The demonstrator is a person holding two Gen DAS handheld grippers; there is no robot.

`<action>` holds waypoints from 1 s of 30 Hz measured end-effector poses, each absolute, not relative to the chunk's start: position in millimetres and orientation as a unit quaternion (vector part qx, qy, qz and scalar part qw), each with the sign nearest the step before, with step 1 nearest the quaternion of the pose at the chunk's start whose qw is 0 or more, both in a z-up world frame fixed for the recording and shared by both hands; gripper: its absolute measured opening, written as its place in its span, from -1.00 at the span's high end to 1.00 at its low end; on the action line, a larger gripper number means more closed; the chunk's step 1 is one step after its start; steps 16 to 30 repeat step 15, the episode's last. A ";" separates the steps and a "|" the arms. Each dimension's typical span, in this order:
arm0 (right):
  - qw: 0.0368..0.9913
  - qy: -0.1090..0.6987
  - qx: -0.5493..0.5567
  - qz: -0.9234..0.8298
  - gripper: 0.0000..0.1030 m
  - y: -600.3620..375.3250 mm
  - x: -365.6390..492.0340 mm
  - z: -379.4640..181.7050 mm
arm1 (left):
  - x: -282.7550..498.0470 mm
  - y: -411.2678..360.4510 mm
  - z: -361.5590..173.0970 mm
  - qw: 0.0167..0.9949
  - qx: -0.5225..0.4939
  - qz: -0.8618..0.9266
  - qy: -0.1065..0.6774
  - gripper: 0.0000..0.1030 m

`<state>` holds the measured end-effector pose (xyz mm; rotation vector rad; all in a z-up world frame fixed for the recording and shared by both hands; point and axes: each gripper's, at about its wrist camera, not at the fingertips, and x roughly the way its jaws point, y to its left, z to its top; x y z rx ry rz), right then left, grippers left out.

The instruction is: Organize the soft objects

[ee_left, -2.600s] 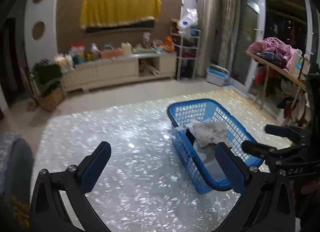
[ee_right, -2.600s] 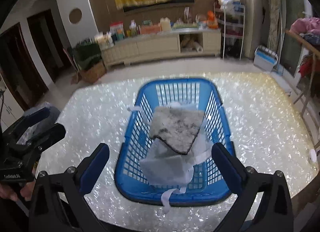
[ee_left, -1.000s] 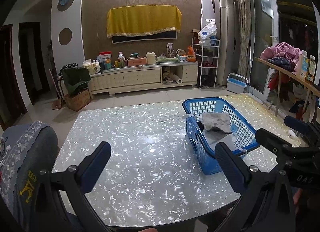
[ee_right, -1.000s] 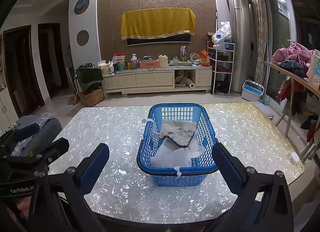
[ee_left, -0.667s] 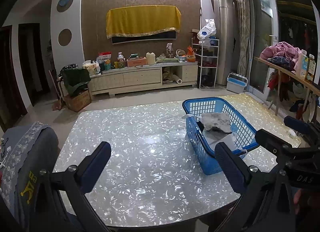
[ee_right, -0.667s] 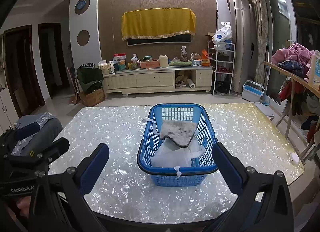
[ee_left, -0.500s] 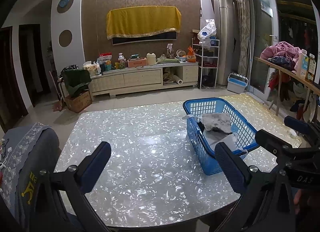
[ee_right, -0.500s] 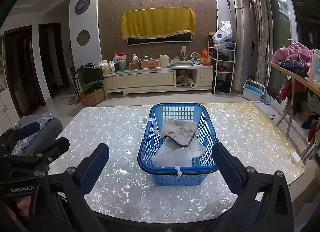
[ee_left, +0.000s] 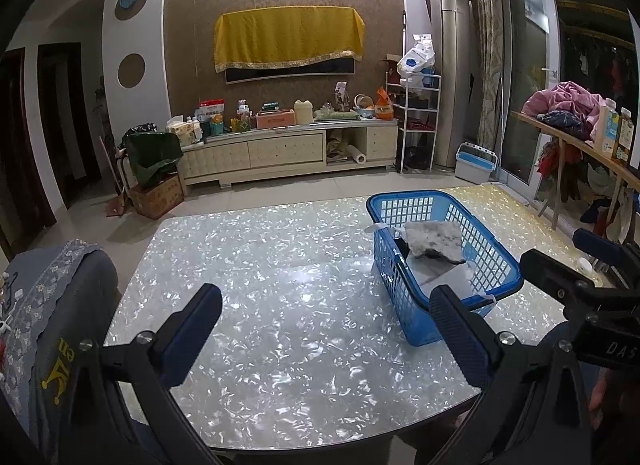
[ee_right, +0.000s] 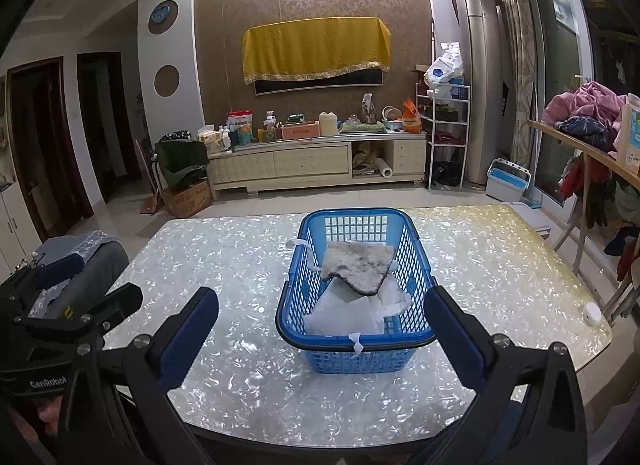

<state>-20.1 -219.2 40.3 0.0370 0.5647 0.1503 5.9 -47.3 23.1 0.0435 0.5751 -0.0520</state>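
Note:
A blue plastic basket stands on the pearly white table; it also shows in the left wrist view. In it lie a grey fuzzy cloth on top and white cloths beneath. My right gripper is open and empty, held back over the table's near edge in front of the basket. My left gripper is open and empty, to the left of the basket.
A grey chair back with a lace cover stands at the table's left. A small white disc lies at the table's right edge. A wooden rack with clothes stands to the right. A TV cabinet lines the far wall.
Since 2.6 s ago both grippers have pulled back and up from the basket to the table's near edge. Over the last second almost nothing has moved.

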 end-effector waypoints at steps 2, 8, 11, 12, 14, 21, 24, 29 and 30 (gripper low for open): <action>0.957 0.279 0.019 0.074 -1.00 -219.8 -20.1 40.0 | 4.9 -46.6 23.6 0.959 0.019 -0.025 0.283 -1.00; 0.957 0.280 0.017 0.073 -1.00 -219.8 -20.0 40.1 | 2.0 -46.5 24.4 0.959 0.015 -0.021 0.283 -1.00; 0.957 0.281 0.016 0.074 -1.00 -220.9 -20.8 40.0 | 1.6 -46.5 24.6 0.959 0.019 -0.015 0.283 -1.00; 0.956 0.282 0.016 0.075 -1.00 -221.3 -21.4 40.0 | 1.0 -46.1 24.8 0.959 0.017 -0.014 0.282 -1.00; 0.957 0.281 0.015 0.076 -1.00 -221.5 -22.6 40.1 | -0.2 -45.1 25.7 0.960 0.011 -0.016 0.281 -1.00; 0.956 0.281 0.015 0.076 -1.00 -221.6 -23.1 40.2 | -0.7 -45.0 26.1 0.960 0.010 -0.015 0.280 -1.00; 0.956 0.281 0.015 0.076 -1.00 -221.6 -23.1 40.2 | -0.7 -45.0 26.1 0.960 0.010 -0.015 0.280 -1.00; 0.956 0.281 0.015 0.076 -1.00 -221.6 -23.1 40.2 | -0.7 -45.0 26.1 0.960 0.010 -0.015 0.280 -1.00; 0.956 0.281 0.015 0.076 -1.00 -221.6 -23.1 40.2 | -0.7 -45.0 26.1 0.960 0.010 -0.015 0.280 -1.00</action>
